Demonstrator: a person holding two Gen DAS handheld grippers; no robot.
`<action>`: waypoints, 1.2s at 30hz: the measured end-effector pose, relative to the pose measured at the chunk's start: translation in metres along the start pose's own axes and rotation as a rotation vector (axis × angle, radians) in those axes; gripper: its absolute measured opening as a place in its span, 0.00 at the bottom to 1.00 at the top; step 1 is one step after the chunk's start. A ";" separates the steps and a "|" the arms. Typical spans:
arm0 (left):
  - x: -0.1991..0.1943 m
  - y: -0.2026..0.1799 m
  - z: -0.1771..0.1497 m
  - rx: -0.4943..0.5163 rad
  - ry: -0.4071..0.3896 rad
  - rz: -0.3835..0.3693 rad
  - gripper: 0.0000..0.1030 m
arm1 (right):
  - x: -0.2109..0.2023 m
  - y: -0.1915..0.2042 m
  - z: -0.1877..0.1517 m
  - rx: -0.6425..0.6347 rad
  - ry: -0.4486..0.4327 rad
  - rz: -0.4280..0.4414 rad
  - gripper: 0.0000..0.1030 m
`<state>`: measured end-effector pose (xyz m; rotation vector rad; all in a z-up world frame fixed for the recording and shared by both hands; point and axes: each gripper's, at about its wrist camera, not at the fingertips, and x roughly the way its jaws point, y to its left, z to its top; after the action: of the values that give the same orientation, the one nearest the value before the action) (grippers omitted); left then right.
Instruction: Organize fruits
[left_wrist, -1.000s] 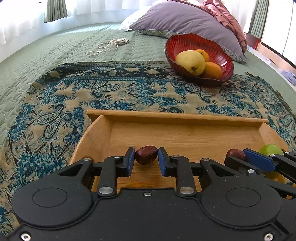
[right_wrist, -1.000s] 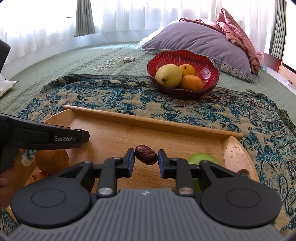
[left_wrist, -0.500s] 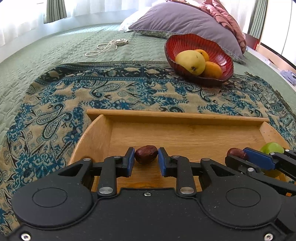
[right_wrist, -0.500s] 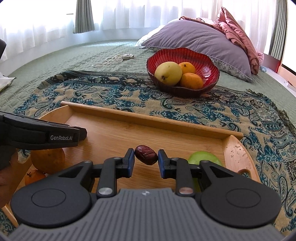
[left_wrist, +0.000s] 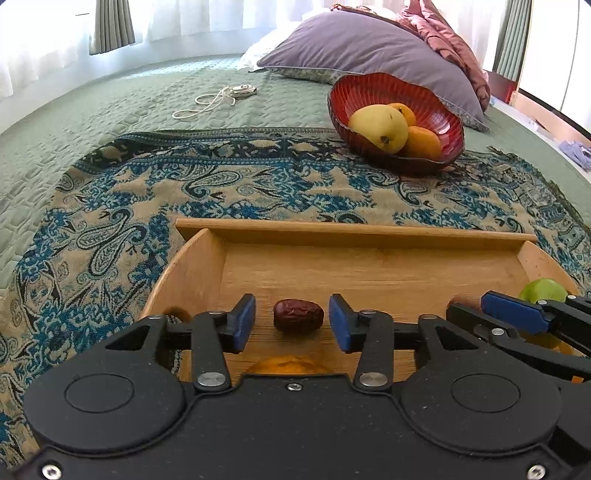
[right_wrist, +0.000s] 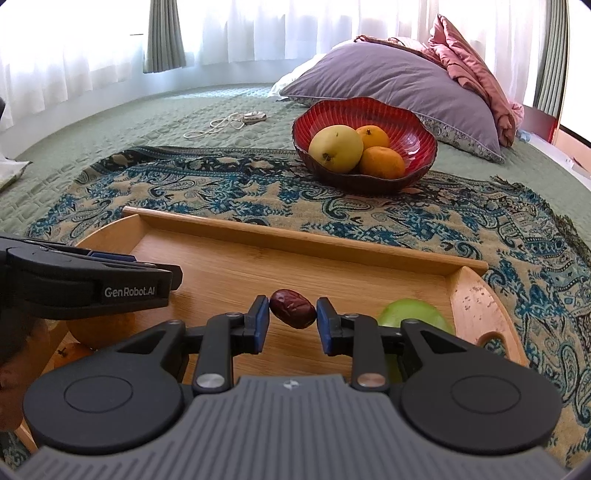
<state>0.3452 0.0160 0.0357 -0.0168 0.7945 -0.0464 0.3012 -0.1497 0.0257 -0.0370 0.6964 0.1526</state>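
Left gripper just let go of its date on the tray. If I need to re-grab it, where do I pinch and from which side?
Pinch the date across its short middle, coming from above: it lies lengthwise between the left gripper pads, jaws just opened.

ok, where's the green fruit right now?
Green fruit sits in the tray at its right end, just right of the right claw in the right wrist view.

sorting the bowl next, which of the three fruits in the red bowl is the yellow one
The big yellow fruit at the front left of the red bowl, dark blossom end showing. The two oranges beside and behind it are smaller and orange.
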 end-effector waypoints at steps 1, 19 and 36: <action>-0.001 0.000 0.000 0.002 -0.004 0.001 0.45 | -0.001 -0.001 0.000 0.006 -0.001 0.002 0.41; -0.047 0.007 0.005 0.001 -0.131 0.011 0.89 | -0.036 -0.012 0.008 0.025 -0.113 -0.030 0.74; -0.120 0.009 -0.051 0.015 -0.223 0.018 0.97 | -0.100 -0.018 -0.018 0.041 -0.231 -0.067 0.92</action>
<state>0.2249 0.0311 0.0855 -0.0010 0.5711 -0.0331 0.2163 -0.1820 0.0757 -0.0034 0.4673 0.0770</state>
